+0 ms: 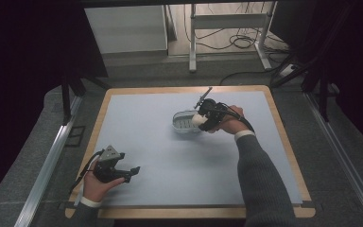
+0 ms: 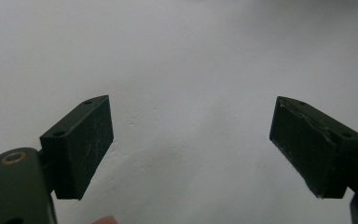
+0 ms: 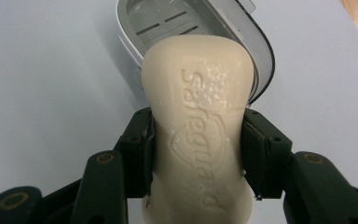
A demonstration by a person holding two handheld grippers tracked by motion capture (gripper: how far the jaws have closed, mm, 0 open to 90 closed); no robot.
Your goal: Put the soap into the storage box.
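The soap bar (image 3: 198,135) is pale cream, with the word "Safeguard" and a shield outline pressed into its face. The soap dish (image 3: 242,28) is white with a dark edge and a translucent grey slotted insert. Both grippers' pads (image 2: 81,144) are matt black. The table mat (image 1: 170,161) is plain light blue-grey, framed by light wood.

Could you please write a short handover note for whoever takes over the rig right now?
Right tongs: shut on the soap bar, gripped across its middle, held at the near rim of the soap dish.
Left tongs: open, holding nothing, over bare table mat at the near left.
Soap dish: slotted, nothing in it, on the mat near the table's middle.
Done: soap is picked up and brought to the dish.
Left, most likely: lower the soap into the dish, open the right tongs and draw back.
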